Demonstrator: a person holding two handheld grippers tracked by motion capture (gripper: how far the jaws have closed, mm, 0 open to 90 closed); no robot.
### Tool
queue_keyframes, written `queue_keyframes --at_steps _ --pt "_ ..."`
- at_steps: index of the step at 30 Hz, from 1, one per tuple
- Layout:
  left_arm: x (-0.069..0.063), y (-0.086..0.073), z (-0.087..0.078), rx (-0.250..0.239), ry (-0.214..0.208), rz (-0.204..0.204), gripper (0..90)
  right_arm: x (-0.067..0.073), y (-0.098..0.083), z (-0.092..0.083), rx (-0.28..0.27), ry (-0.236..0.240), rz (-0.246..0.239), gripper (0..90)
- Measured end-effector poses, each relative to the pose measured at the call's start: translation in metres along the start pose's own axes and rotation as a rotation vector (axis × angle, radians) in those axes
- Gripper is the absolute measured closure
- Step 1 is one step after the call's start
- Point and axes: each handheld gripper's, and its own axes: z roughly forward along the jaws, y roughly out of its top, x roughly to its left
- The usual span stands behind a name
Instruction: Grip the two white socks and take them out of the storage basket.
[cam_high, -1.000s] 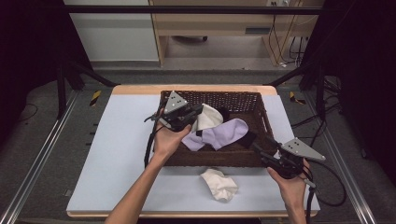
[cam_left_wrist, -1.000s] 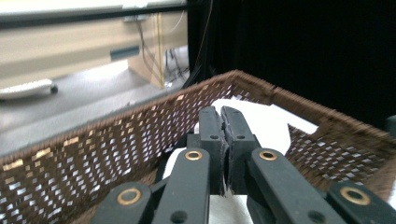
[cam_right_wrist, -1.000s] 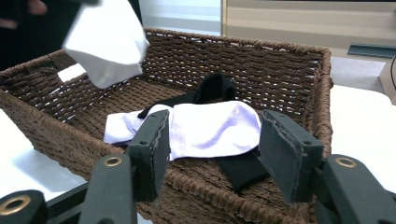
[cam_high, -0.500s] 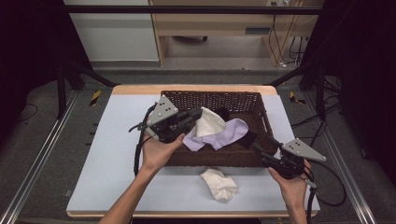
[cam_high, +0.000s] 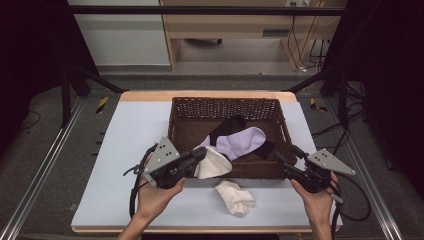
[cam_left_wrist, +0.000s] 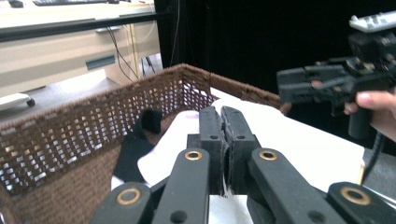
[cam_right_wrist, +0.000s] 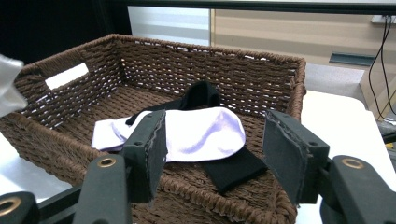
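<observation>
The white sock (cam_high: 214, 163) hangs from the left gripper (cam_high: 199, 158), pinched between jaws that are closed tight on a fold of it; it sits just over the near wall of the wicker basket (cam_high: 225, 171), on the bench side of the rim. It looks light and limp — soft knit that droops and bunches, with no stiffness to help, so a grip on a thick fold or the cuff should hold better than a grip on a single thin edge, which could slip out. In the left gripper view the jaws meet with a sliver of white cloth (cam_left_wrist: 226, 189) between them. A second white sock (cam_high: 235, 197) lies crumpled on the bench (cam_high: 115, 150) just in front of the basket. Inside the basket a lilac sock (cam_high: 242, 142) lies across a black sock (cam_high: 227, 126), the two overlapping. The right gripper (cam_high: 281, 158) waits at the basket's near right corner with its jaws standing wide and nothing between them; they have just been opening. In the right gripper view those jaws frame the lilac sock (cam_right_wrist: 201, 133) — apparently the next pick.
</observation>
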Motion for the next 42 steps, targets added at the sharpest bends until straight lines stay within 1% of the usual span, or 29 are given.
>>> queue_keyframes --at_steps 1,2,3,7,11,13,14,15,20,21,22,25,26,27,28,29,30,31,32,34,35,36,39,42 --pt "-0.002 -0.004 -0.002 0.004 -0.004 -0.001 86.8 0.0 0.0 0.0 0.0 0.0 0.0 40.1" --pt "-0.005 -0.01 -0.004 0.019 -0.012 -0.007 86.8 0.001 -0.001 0.002 0.004 -0.003 -0.002 39.9" --pt "-0.005 -0.01 -0.004 0.019 -0.012 -0.007 86.8 0.001 -0.001 0.002 0.004 -0.003 -0.002 39.9" --pt "-0.01 -0.025 -0.005 0.059 -0.015 -0.007 86.7 0.004 -0.002 0.004 0.009 0.003 -0.006 39.5" --pt "-0.01 -0.042 -0.004 0.095 -0.02 -0.037 86.7 0.005 -0.002 0.004 0.008 0.007 -0.008 39.2" --pt "-0.009 -0.051 -0.003 0.112 -0.02 -0.043 86.7 0.005 -0.002 0.004 0.008 0.007 -0.007 39.2" --pt "-0.008 -0.061 0.0 0.132 -0.02 -0.057 86.7 0.004 -0.002 0.004 0.012 0.006 -0.007 39.2" --pt "-0.008 -0.061 0.0 0.132 -0.02 -0.057 86.7 0.004 -0.002 0.004 0.012 0.006 -0.007 39.2" --pt "-0.005 -0.086 0.012 0.192 -0.022 -0.09 86.7 0.005 -0.004 0.005 0.02 0.004 -0.01 39.2" --pt "-0.005 -0.095 0.017 0.208 -0.021 -0.093 86.5 0.005 -0.005 0.007 0.021 0.007 -0.01 39.1" --pt "-0.005 -0.095 0.017 0.208 -0.021 -0.093 86.4 0.005 -0.005 0.007 0.024 0.006 -0.013 39.1" --pt "-0.003 -0.106 0.024 0.23 -0.007 -0.103 85.8 0.006 -0.006 0.009 0.024 0.005 -0.012 39.1" --pt "-0.001 -0.111 0.028 0.246 -0.005 -0.108 83.9 0.006 -0.008 0.01 0.032 0.002 -0.013 39.0" --pt "-0.001 -0.111 0.028 0.246 -0.005 -0.108 82.0 0.006 -0.008 0.01 0.032 0.002 -0.013 39.0" --pt "0.0 -0.115 0.03 0.248 0.0 -0.11 82.0 0.006 -0.008 0.01 0.032 0.001 -0.012 38.9" --pt "0.001 -0.117 0.031 0.243 0.008 -0.107 78.1 0.005 -0.009 0.011 0.036 -0.001 -0.01 38.8" --pt "0.003 -0.12 0.033 0.236 0.011 -0.116 71.7 0.004 -0.01 0.012 0.04 -0.006 -0.011 38.5" --pt "0.003 -0.12 0.033 0.236 0.011 -0.116 68.4 0.004 -0.01 0.012 0.04 -0.006 -0.011 38.5" --pt "0.005 -0.124 0.031 0.227 0.023 -0.123 63.3 0.003 -0.01 0.012 0.038 -0.008 -0.008 38.3" --pt "0.006 -0.125 0.03 0.23 0.026 -0.125 57.2 0.002 -0.01 0.012 0.036 -0.008 -0.005 38.3" --pt "0.007 -0.126 0.028 0.227 0.025 -0.137 57.2 0.002 -0.011 0.012 0.034 -0.01 -0.002 38.0" --pt "0.008 -0.127 0.024 0.224 0.029 -0.147 53.4 0.001 -0.011 0.011 0.032 -0.013 0.0 37.6" --pt "0.014 -0.13 0.011 0.208 0.067 -0.161 47.6 -0.003 -0.012 0.01 0.029 -0.029 0.005 36.1" --pt "0.027 -0.133 -0.004 0.199 0.118 -0.178 43.0 -0.008 -0.013 0.008 0.029 -0.047 0.019 32.8"
